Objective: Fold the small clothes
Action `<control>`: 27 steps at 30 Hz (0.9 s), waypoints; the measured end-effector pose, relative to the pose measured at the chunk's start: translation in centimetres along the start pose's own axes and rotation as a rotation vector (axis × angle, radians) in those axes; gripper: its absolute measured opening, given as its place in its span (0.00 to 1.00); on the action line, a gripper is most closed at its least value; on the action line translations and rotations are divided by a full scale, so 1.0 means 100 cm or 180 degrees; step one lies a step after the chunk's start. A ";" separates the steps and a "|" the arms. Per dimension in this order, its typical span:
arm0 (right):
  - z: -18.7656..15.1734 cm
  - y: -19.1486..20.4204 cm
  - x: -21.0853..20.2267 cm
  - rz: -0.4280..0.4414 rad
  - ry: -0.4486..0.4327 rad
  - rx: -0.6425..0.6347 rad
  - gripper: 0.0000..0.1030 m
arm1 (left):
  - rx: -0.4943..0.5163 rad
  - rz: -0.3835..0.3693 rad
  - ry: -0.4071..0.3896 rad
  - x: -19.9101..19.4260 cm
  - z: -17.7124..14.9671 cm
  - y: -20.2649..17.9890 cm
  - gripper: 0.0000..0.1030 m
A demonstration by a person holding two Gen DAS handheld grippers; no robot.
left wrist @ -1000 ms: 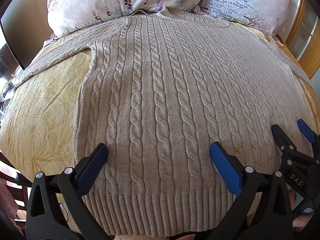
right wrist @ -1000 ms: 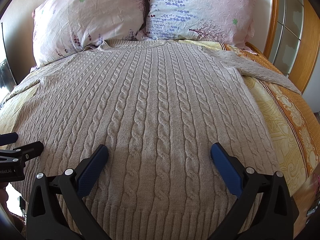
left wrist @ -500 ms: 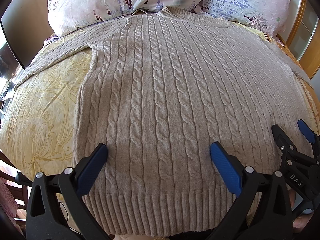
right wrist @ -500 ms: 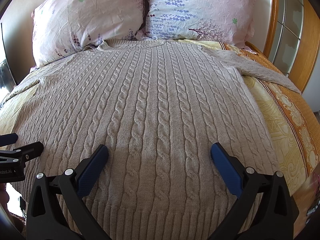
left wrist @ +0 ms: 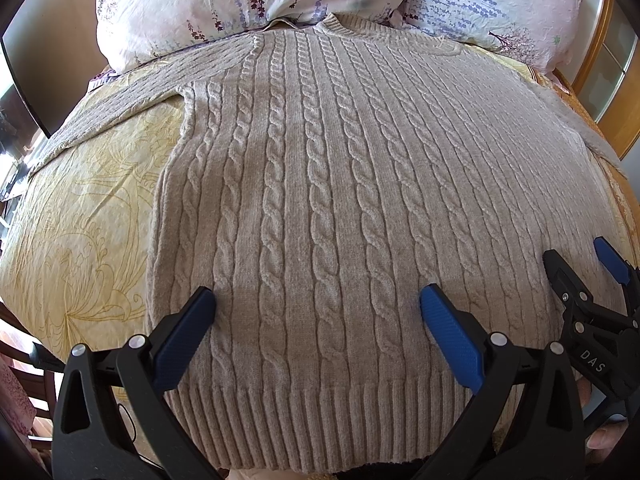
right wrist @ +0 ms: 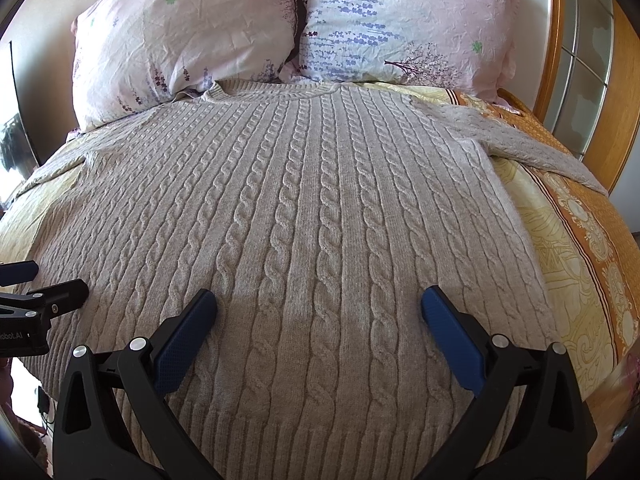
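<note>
Bed w/ yellow floral bedspread (left wrist: 92,216), two pink floral pillows (right wrist: 184,44) at the head. Beige cable-knit sweater (left wrist: 320,200) lies flat, sleeves out, unfolded. Left gripper (left wrist: 316,312) & right gripper (right wrist: 318,312) hover over the hem, both spread wide, empty. Next, probably: pinch hem corners or a sleeve.

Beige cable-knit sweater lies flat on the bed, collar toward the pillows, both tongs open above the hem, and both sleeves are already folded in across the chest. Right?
Not the sleeves. Both views show the sweater with each sleeve spread outward on the bedspread. Collar toward the pillows, left tongs and right tongs open: correct.
</note>
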State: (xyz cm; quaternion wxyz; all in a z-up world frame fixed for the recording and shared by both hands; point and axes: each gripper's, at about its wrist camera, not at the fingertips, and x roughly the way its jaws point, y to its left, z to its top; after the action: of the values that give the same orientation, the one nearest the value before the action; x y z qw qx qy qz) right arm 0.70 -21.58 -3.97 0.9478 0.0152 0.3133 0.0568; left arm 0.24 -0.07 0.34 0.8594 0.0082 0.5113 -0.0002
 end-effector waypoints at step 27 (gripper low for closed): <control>0.100 -0.217 0.054 0.0862 0.0304 0.2083 0.64 | -0.0262 -0.0835 -0.0721 0.024 0.086 -0.006 0.98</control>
State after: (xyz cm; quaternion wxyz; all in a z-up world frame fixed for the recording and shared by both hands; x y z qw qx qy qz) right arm 13.08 -42.46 -0.57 0.8610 0.3567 0.3539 0.0791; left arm 8.90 -0.78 2.31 0.9037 -0.0938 0.4074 -0.0923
